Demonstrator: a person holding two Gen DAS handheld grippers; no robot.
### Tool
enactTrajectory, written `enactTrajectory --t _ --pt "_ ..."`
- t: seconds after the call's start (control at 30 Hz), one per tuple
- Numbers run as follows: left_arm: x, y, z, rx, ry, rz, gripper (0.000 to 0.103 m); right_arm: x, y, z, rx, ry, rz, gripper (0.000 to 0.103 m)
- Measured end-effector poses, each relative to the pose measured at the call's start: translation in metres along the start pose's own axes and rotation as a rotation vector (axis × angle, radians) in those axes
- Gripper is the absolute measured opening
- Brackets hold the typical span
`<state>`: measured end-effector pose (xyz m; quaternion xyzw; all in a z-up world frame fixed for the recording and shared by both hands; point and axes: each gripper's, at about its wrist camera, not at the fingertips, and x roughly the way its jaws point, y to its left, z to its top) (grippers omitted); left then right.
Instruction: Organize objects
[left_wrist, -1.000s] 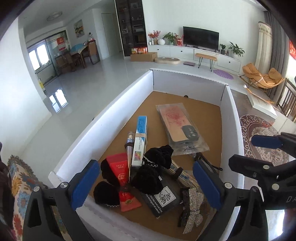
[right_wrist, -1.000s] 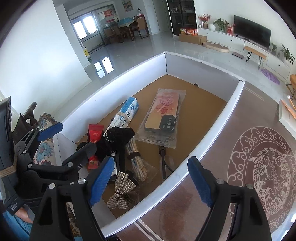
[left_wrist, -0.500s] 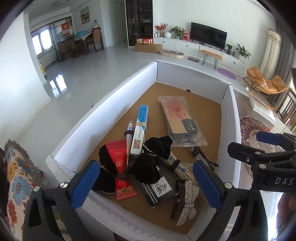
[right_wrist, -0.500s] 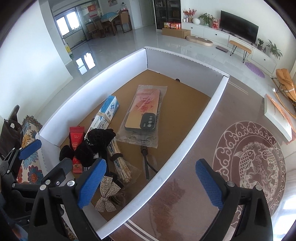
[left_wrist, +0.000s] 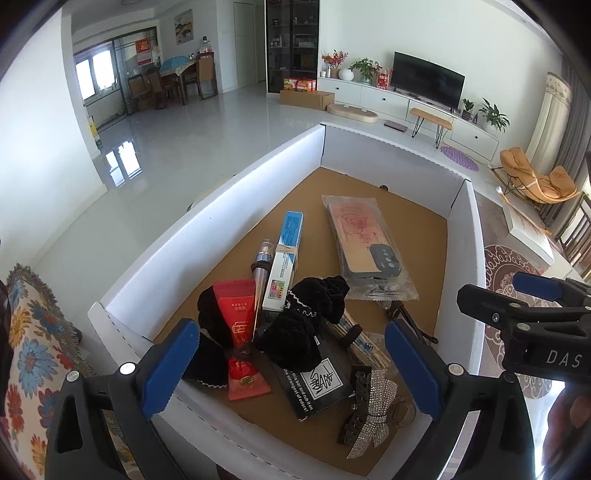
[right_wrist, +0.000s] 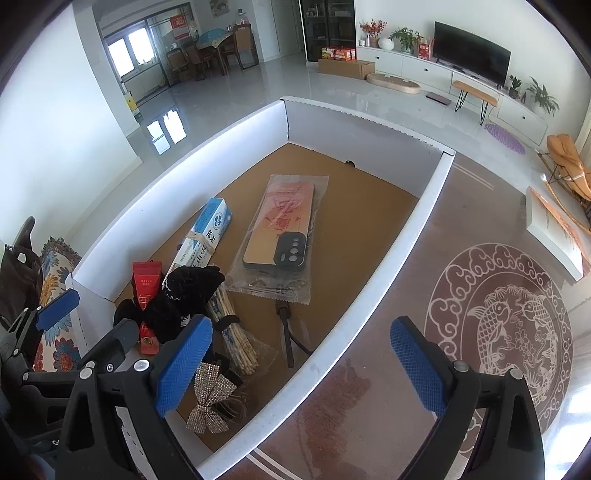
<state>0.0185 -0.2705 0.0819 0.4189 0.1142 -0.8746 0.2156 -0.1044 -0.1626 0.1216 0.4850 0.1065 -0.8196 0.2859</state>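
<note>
Both hand-held grippers wide apart, empty, above the box (left_wrist: 236, 184).
Left hand-held gripper (left_wrist: 291, 363) over the black scrunchie (left_wrist: 306, 317); right hand-held gripper (right_wrist: 301, 363) over the box wall (phone case (right_wrist: 282, 229) mid-box, bagged).

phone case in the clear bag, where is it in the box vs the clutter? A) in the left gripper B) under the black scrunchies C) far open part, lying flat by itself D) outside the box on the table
C: the bagged phone case lies flat on the box floor, beyond the black scrunchies piled at the near end.
</note>
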Motion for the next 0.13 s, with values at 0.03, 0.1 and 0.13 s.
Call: enactTrajectory --t 0.03,0.1,0.13 --pt "-0.0016 -0.0013 -0.0009 -0.002 -0.010 -0.005 0.102 0.0003 -0.0007 -0.0001 0.005 -0.001 0.003 0.098" --pt "-0.0045 -0.0055 -0.0019 0.004 -0.031 -0.014 0.102 0.0013 -0.0011 -0.0001 0.010 -0.003 0.000 0.098" --pt "-0.0056 -0.0077 -0.0022 0.010 -0.039 -0.015 0.102 0.0021 -0.0008 0.0000 0.011 -0.004 -0.006 0.098"
